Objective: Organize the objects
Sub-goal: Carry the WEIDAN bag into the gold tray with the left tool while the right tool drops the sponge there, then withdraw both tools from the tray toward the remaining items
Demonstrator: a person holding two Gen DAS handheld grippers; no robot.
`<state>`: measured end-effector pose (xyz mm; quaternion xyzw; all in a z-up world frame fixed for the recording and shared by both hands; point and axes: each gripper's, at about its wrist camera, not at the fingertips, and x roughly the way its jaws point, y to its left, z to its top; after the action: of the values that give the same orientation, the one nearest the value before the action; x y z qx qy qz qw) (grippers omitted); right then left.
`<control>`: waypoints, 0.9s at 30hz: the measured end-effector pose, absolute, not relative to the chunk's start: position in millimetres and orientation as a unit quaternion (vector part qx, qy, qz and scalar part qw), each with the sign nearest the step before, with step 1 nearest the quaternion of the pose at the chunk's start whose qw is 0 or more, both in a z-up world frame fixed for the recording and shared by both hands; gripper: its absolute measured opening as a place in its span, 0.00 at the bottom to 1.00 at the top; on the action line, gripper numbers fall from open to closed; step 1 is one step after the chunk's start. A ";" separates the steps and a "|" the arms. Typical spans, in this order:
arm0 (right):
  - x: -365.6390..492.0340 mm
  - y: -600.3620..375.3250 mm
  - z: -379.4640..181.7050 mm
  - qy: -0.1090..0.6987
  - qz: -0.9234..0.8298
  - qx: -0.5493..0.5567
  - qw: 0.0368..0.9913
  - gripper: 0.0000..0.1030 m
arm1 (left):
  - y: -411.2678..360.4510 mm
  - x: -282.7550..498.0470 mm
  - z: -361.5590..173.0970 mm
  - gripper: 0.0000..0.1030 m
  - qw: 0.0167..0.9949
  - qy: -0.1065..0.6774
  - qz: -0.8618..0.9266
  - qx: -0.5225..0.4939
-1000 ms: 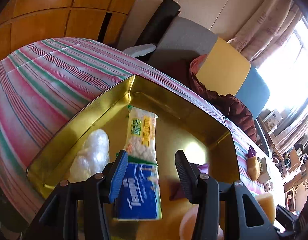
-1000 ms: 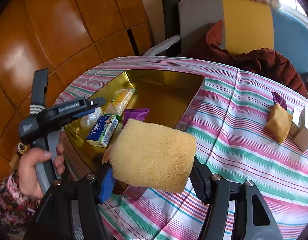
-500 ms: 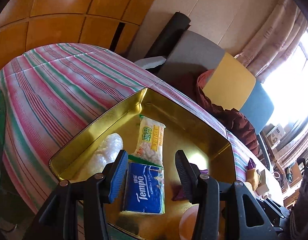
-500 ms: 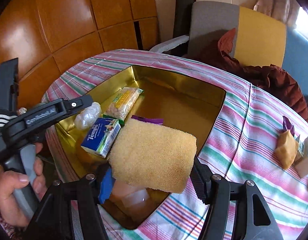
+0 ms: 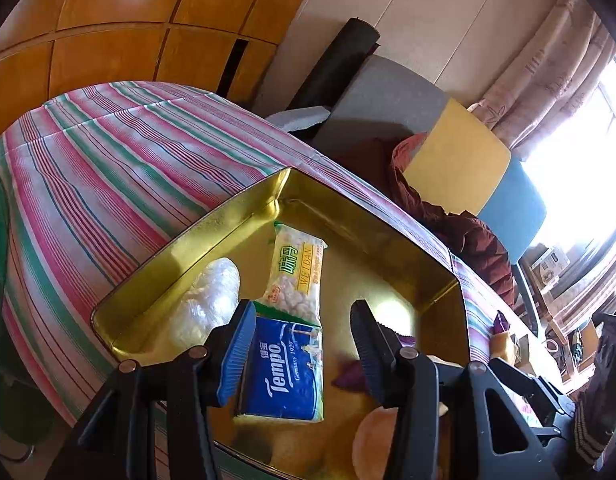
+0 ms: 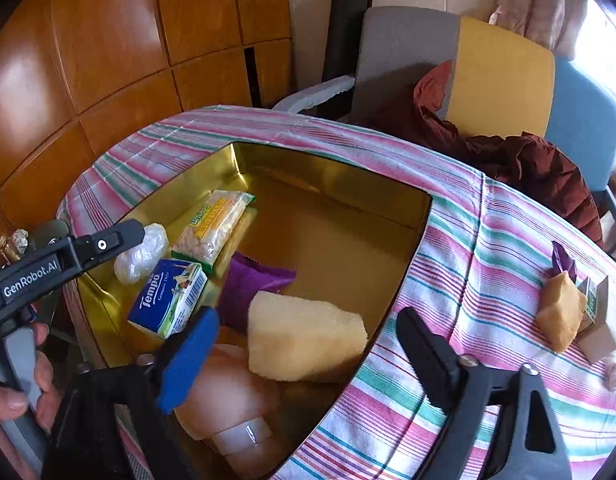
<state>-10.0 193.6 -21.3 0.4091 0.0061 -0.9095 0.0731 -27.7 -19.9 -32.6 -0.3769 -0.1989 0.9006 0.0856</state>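
A gold tin tray (image 6: 331,160) sits on the striped tablecloth. A yellow sponge (image 6: 304,336) lies in its near corner, just below my right gripper (image 6: 306,316). That gripper's jaws are opening and its pads stand clear of the sponge. Also in the tray are a blue Tempo tissue pack (image 6: 168,300), a snack packet (image 6: 212,228), a purple packet (image 6: 252,280), a white plastic bundle (image 6: 142,250) and a pink translucent object (image 6: 228,396). My left gripper (image 5: 303,308) hovers open over the Tempo pack (image 5: 284,372), gripping nothing.
On the cloth to the right lie a second sponge piece (image 6: 559,312), a small carton (image 6: 595,320) and a purple wrapper (image 6: 563,260). A chair with a dark red garment (image 6: 527,160) stands behind the table. A hand (image 6: 12,400) holds the left gripper's handle.
The right gripper carried the sponge over the tray, then its jaws spread and the sponge dropped into the tray's near corner. The left gripper stayed over the Tempo pack.
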 end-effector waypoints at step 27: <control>28.5 263.5 -20.7 -0.039 -0.906 0.422 -0.009 0.91 | 44.8 -9.7 -28.1 0.48 0.192 -0.132 0.887 -0.398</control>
<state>28.5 263.5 -20.7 0.4221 -0.0392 -0.9057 -0.0086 -9.7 44.8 -28.1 -0.3980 -0.1322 0.8873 0.1917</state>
